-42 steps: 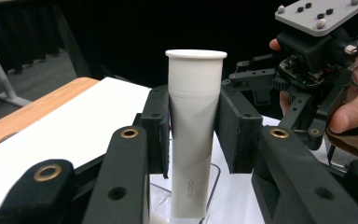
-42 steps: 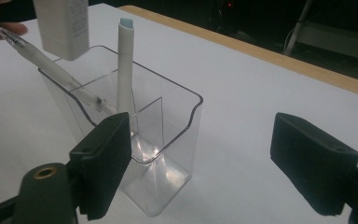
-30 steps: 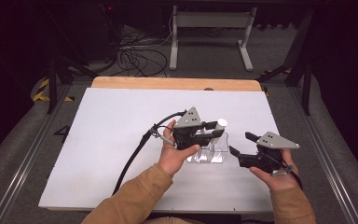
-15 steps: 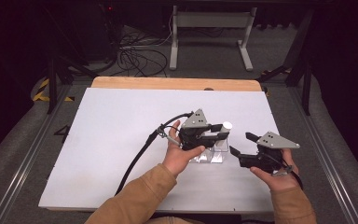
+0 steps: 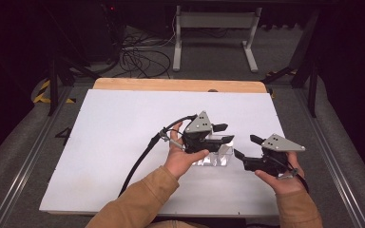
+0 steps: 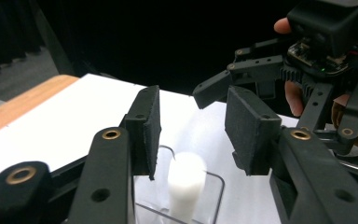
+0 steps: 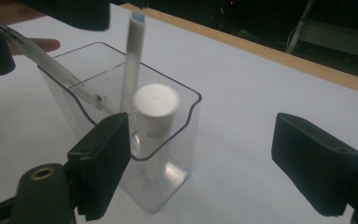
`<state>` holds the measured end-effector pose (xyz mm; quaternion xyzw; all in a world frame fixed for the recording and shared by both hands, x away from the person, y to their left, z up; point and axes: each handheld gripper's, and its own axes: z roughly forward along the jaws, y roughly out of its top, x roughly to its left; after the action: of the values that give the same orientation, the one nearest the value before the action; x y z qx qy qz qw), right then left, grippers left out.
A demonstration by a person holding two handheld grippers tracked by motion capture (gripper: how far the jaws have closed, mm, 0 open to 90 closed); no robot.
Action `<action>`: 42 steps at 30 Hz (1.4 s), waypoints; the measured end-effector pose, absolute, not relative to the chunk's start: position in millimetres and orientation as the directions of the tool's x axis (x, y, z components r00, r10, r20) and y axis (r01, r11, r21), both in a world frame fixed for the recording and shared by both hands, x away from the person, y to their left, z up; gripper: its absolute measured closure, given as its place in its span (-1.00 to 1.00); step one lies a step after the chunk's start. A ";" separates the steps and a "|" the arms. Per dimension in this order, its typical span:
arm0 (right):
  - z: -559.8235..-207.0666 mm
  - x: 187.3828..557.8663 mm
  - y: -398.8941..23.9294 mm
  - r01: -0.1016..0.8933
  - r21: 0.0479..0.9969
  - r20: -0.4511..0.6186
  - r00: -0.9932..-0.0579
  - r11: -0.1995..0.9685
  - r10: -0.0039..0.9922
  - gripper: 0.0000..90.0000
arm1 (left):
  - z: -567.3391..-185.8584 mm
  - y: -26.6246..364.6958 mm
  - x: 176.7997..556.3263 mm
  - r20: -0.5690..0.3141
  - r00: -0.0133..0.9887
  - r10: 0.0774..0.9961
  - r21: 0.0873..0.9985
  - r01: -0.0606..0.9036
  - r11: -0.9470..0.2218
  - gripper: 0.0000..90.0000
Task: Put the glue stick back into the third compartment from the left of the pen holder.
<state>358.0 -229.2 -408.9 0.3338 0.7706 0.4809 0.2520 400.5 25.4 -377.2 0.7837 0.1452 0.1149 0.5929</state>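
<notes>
Clear holder [image 7: 135,135] — pens and a white tube inside — both tools, left [image 5: 221,133] and right [image 5: 246,147], spread.

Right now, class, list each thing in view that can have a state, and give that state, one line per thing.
Left gripper: open, jaws apart above the container, holding nothing.
Right gripper: open wide, beside the container, holding nothing.
Clear container: upright on the table, open-topped.
White capped marker: standing in the container.
Thin white pen: standing in the container, leaning.
</notes>
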 end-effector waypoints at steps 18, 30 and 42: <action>-407.0 356.8 -228.4 0.265 0.913 -0.070 -0.647 0.310 0.759 -0.56 | -349.2 57.7 380.8 0.075 0.924 0.376 0.970 0.020 -0.243 -0.15; -404.5 354.8 -227.1 0.240 0.921 -0.080 -0.655 0.308 0.751 -0.57 | -342.4 96.0 372.5 0.043 0.911 0.410 0.971 0.058 -0.231 -0.33; -403.3 351.9 -223.6 0.218 0.929 -0.084 -0.663 0.299 0.744 -0.61 | -344.6 146.8 364.0 0.022 0.850 0.526 0.960 0.130 -0.250 -0.72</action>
<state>351.9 -223.6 -403.3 0.3155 0.7619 0.5011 0.2624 364.0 146.8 -344.6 0.7715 0.2127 0.1725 0.5743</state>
